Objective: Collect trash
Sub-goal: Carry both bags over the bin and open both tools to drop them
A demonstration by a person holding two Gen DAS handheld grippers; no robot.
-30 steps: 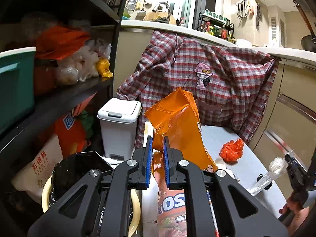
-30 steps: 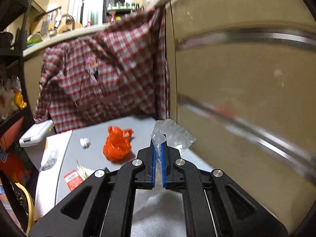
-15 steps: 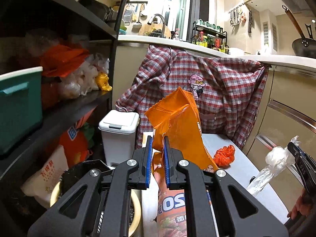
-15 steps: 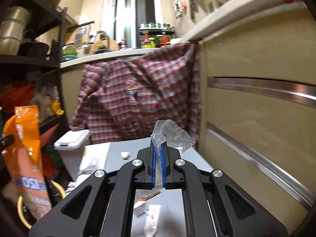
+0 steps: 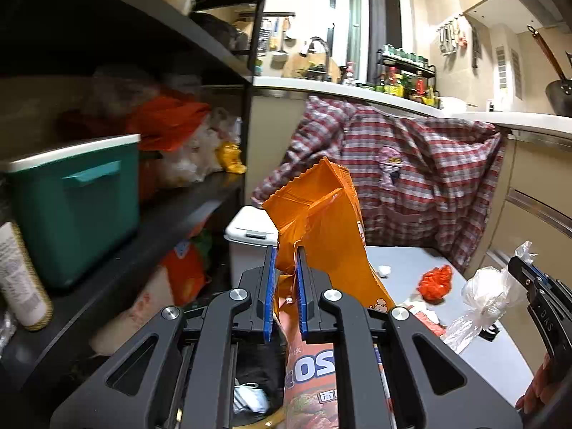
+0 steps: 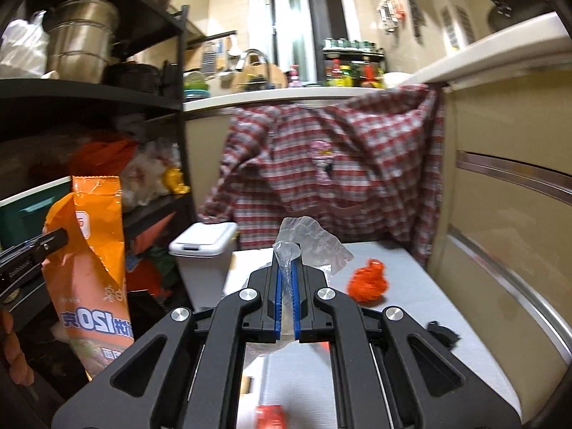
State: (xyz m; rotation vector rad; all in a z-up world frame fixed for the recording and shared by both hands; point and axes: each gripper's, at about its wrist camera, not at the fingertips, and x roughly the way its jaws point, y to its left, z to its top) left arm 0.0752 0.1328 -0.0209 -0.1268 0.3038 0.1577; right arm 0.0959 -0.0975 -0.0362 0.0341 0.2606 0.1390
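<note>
My left gripper (image 5: 285, 261) is shut on an orange snack bag (image 5: 321, 221) that hangs down above a black-lined bin (image 5: 257, 368). The bag also shows at the left of the right wrist view (image 6: 89, 271). My right gripper (image 6: 286, 261) is shut on a clear plastic bag (image 6: 311, 243), held above the grey table (image 6: 411, 307). That clear bag also shows at the right of the left wrist view (image 5: 482, 296). A crumpled orange-red wrapper (image 6: 368, 280) lies on the table, and shows in the left view (image 5: 434, 282).
A white lidded bin (image 6: 202, 246) stands left of the table below a plaid shirt (image 6: 321, 164). A black shelf (image 5: 161, 221) with a teal box (image 5: 75, 207) is at the left. A small black scrap (image 6: 443, 334) and red packet (image 6: 270, 416) lie on the table.
Both grippers have risen with their bags. The right gripper swung left, so the orange bag and shelf came into its view. Both grips stayed shut.
</note>
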